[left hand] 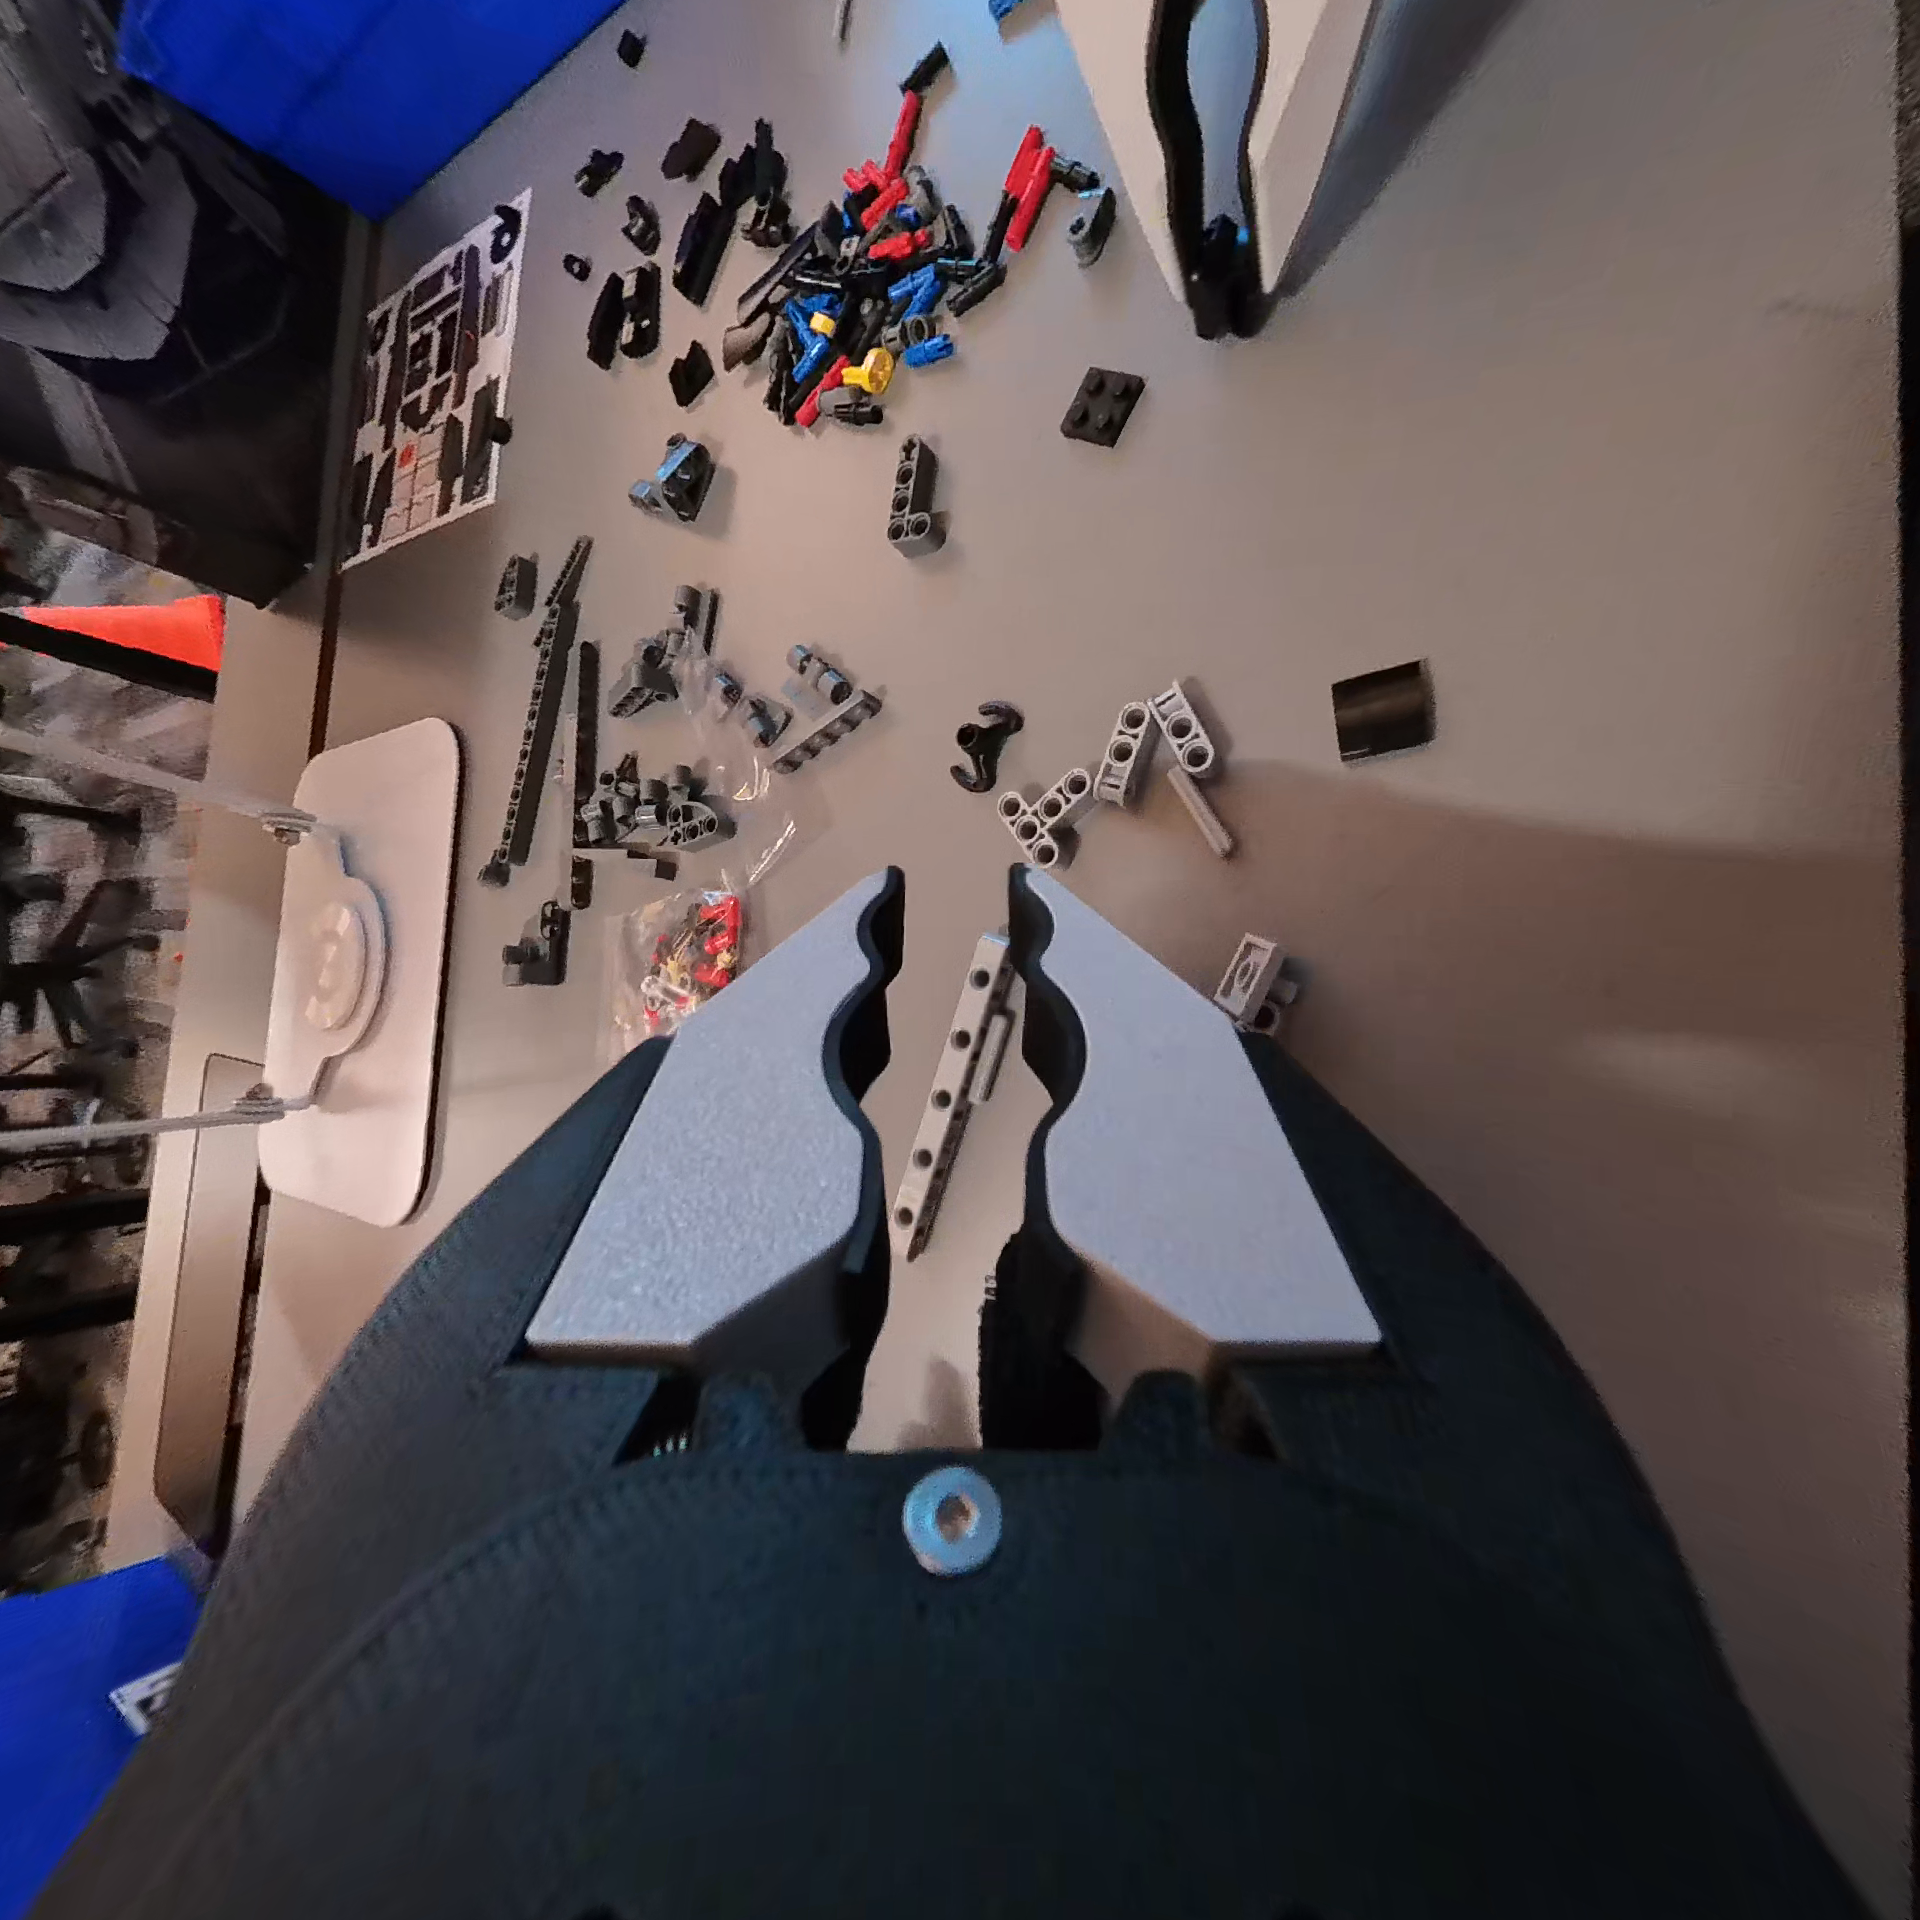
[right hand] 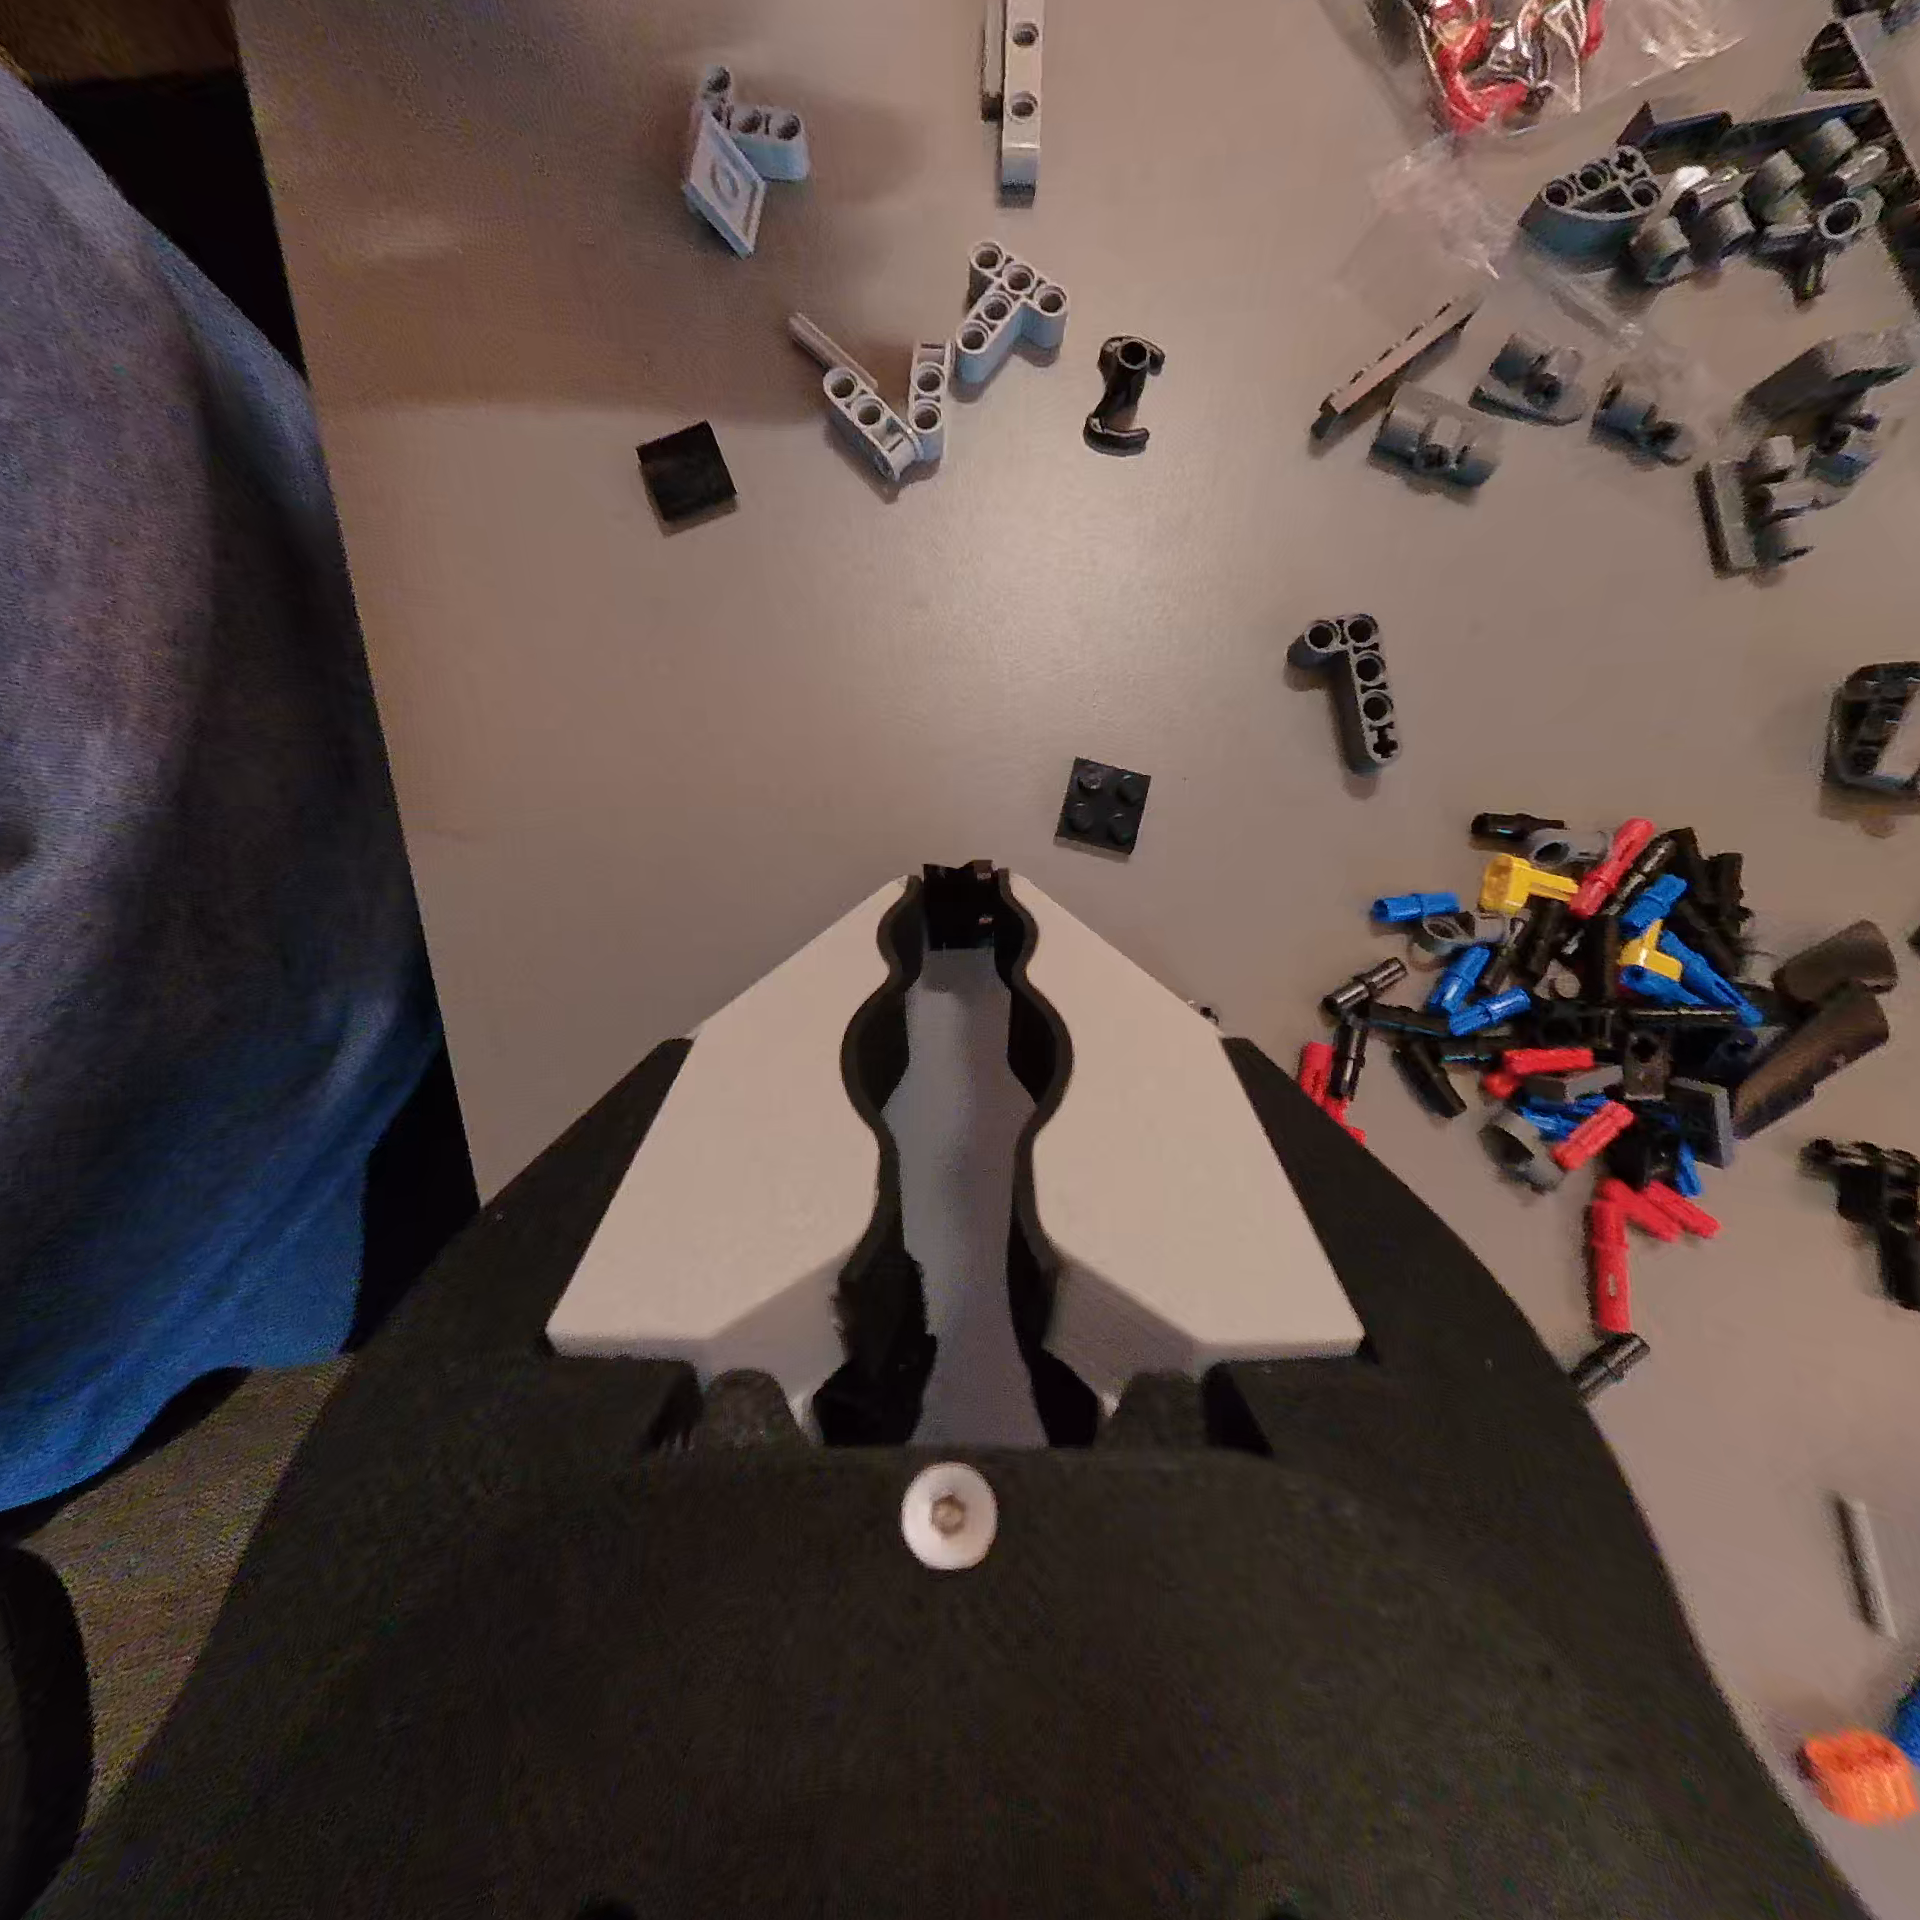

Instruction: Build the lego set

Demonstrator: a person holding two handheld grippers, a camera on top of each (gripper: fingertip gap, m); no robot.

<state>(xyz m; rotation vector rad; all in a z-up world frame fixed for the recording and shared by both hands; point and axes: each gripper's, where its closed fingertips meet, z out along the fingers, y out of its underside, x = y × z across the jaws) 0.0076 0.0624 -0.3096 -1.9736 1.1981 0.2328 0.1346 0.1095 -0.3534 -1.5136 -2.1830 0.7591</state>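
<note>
My left gripper (left hand: 956,883) is open above the table, its fingers on either side of a long light grey beam with holes (left hand: 956,1091) lying flat; I cannot tell if they touch it. My right gripper (right hand: 961,883) is shut on a small black piece (right hand: 958,904) at its fingertips, held above the table. In the left wrist view, the right gripper (left hand: 1216,177) shows at the far top. A pile of red, blue, black and yellow pins (left hand: 862,281) (right hand: 1579,1039) lies on the table. Light grey angled beams (left hand: 1112,769) (right hand: 966,343) lie near the grey beam.
A black 2x2 plate (left hand: 1103,405) (right hand: 1103,805), a black square tile (left hand: 1382,709) (right hand: 686,470), a dark grey L-beam (left hand: 912,494) (right hand: 1356,686), a bag of small parts (left hand: 686,956), long black beams (left hand: 540,717) and a sticker sheet (left hand: 436,374) lie around. A person's blue sleeve (right hand: 156,831) is at the left. One gripper's finger ends stand about 15 centimeters off the other's. My left gripper's tips are some 8 centimeters from the black square tile (left hand: 1382,709). It is also in sight in the right wrist view (right hand: 676,457).
</note>
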